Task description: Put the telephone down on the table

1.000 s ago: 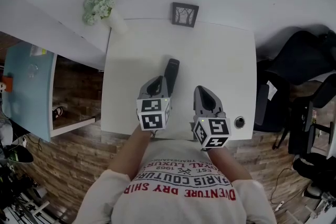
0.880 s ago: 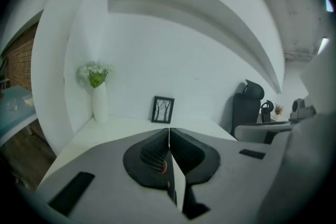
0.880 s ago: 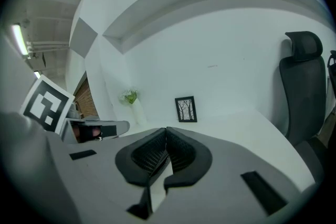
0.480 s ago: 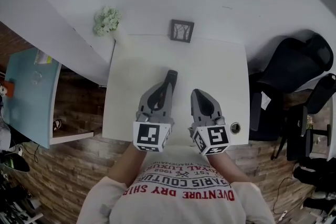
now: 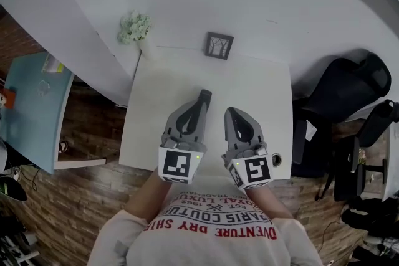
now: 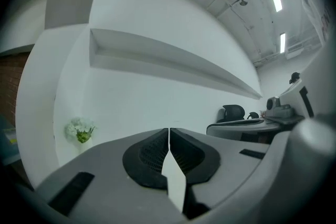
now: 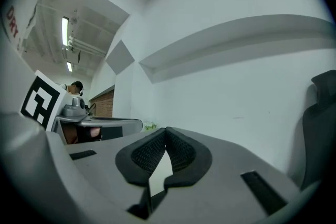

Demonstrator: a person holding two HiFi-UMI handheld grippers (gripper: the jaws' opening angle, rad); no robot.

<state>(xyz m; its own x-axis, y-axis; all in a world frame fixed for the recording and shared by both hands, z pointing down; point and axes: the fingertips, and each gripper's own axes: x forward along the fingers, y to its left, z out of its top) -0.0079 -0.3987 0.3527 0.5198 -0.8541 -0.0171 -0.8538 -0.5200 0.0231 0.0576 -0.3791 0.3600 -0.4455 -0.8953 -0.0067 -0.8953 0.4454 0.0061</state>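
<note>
In the head view the black telephone (image 5: 204,95) lies on the white table (image 5: 262,90); only its far end shows, past the tip of my left gripper (image 5: 198,106), which hangs above it. The left gripper (image 6: 169,136) is shut, pad against pad, with nothing between them. My right gripper (image 5: 232,114) hovers beside it to the right, over bare tabletop. In its own view the right gripper (image 7: 165,136) is also shut and holds nothing. Both gripper views look level at a white wall and show no telephone.
A small framed picture (image 5: 219,45) stands at the table's far edge, and a vase of white flowers (image 5: 136,28) at its far left corner. A round cable hole (image 5: 276,160) sits near the front right corner. A black office chair (image 5: 336,93) stands to the right, a pale blue desk (image 5: 31,109) to the left.
Both grippers have risen off the table toward the camera and levelled out. The telephone stays on the table, now more hidden under the left gripper.
</note>
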